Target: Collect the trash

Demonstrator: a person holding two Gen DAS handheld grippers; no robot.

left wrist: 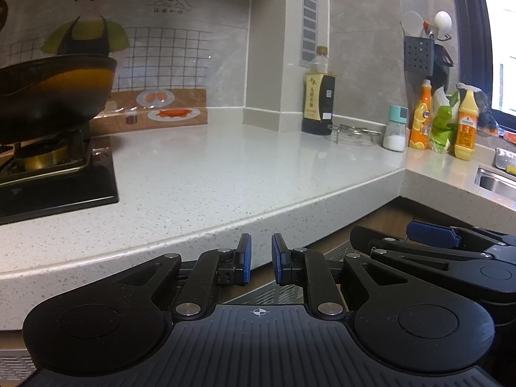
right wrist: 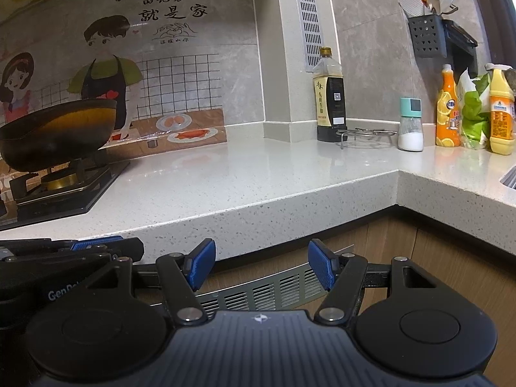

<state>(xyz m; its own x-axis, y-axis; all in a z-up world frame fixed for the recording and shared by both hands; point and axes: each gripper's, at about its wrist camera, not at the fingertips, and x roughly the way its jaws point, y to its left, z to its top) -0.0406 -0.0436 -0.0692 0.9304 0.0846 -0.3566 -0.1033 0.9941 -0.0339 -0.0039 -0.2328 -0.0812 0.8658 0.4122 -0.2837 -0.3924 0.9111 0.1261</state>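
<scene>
My left gripper (left wrist: 261, 259) is held below the front edge of the white speckled counter (left wrist: 225, 167), its blue pads a narrow gap apart and empty. My right gripper (right wrist: 261, 266) is open wide and empty, also in front of the counter edge (right wrist: 258, 213). Each gripper shows in the other's view: the right one at the right of the left wrist view (left wrist: 432, 238), the left one at the left of the right wrist view (right wrist: 96, 245). No trash item is plainly visible on the counter. A green and white bag (right wrist: 474, 113) stands between two bottles at the far right.
A black wok (right wrist: 58, 132) sits on the gas stove (right wrist: 61, 190) at left. A dark sauce bottle (right wrist: 330, 96), metal trivet (right wrist: 366, 135), salt shaker (right wrist: 410, 125), orange bottle (right wrist: 447, 106) and yellow bottle (right wrist: 501, 109) line the back wall. A sink (left wrist: 496, 180) is at far right. Wooden cabinets (right wrist: 435, 258) lie below.
</scene>
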